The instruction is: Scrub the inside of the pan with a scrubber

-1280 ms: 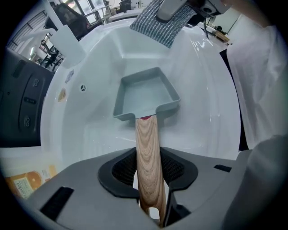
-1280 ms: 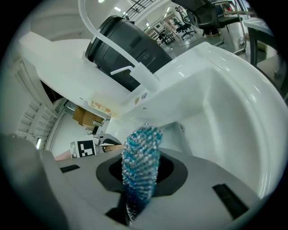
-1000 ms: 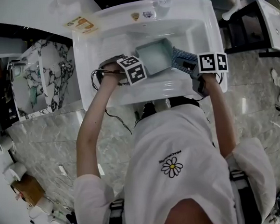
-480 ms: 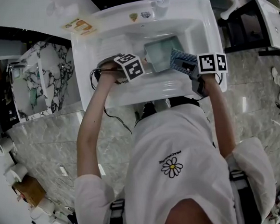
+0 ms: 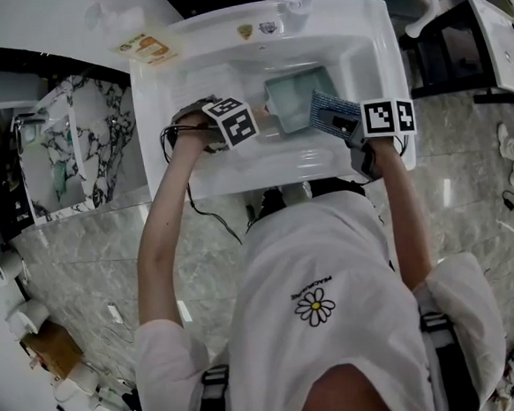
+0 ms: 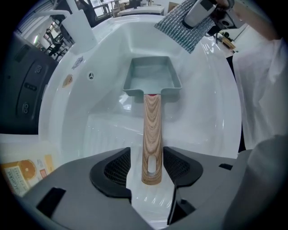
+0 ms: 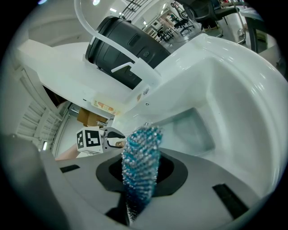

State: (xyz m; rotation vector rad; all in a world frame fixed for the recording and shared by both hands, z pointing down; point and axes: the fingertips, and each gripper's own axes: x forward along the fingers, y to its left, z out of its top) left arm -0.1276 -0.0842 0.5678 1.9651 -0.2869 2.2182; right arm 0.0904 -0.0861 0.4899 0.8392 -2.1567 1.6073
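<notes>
Two jaws of my left tool [image 6: 146, 168] were opening, wooden handle [image 6: 151, 128] loose between them; the pan [image 6: 152, 75] lay in the sink [image 6: 211, 119]. My right tool [image 7: 140, 180] pinched the scrubber [image 7: 142, 152] just beside the pan.

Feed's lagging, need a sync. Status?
Left gripper opening, pan handle loose between jaws. Right gripper shut on scrubber, beside pan. Pan resting in sink, nothing in way.

We watch the left gripper [image 6: 147, 167] pull back leftward from the pan [image 5: 293, 100]. Its fingers [image 6: 116, 170] are opening, so the wooden handle [image 6: 151, 121] now lies loose between them, and the pan sits farther right.
</notes>
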